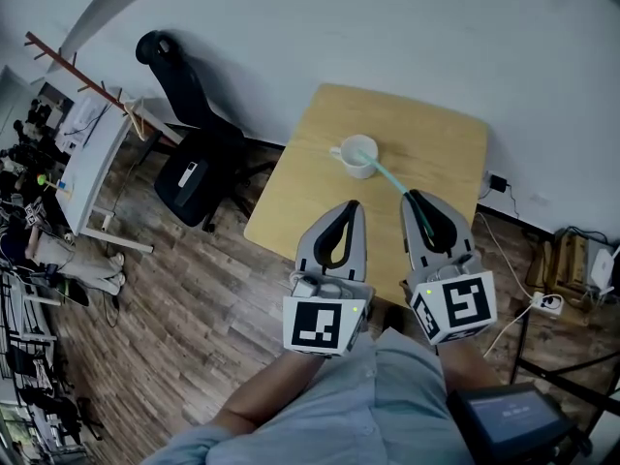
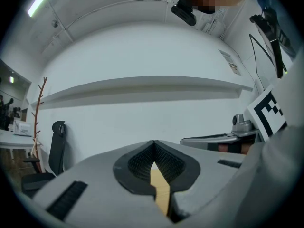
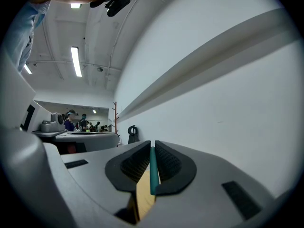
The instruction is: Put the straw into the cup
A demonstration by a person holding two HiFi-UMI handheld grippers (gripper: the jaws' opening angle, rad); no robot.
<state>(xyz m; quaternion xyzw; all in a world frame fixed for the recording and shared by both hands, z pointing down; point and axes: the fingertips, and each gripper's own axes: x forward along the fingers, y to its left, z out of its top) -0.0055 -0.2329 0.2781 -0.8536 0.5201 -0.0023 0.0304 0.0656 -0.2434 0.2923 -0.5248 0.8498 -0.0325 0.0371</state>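
Observation:
A white cup (image 1: 357, 155) stands on the far half of the small wooden table (image 1: 291, 197). A teal straw (image 1: 391, 179) runs from the cup's rim back to my right gripper (image 1: 415, 197), which is shut on it; in the right gripper view the straw (image 3: 153, 171) lies pinched between the dark pads. The straw's far tip is at or just over the cup's rim; whether it is inside I cannot tell. My left gripper (image 1: 356, 204) hovers over the table's near part, shut with nothing in it, left of the right one (image 2: 153, 143).
A black office chair (image 1: 199, 153) stands left of the table on the wooden floor. The white wall (image 1: 407, 37) runs behind the table. A power strip and cables (image 1: 547, 303) lie on the floor at the right. Desks and people fill the far left.

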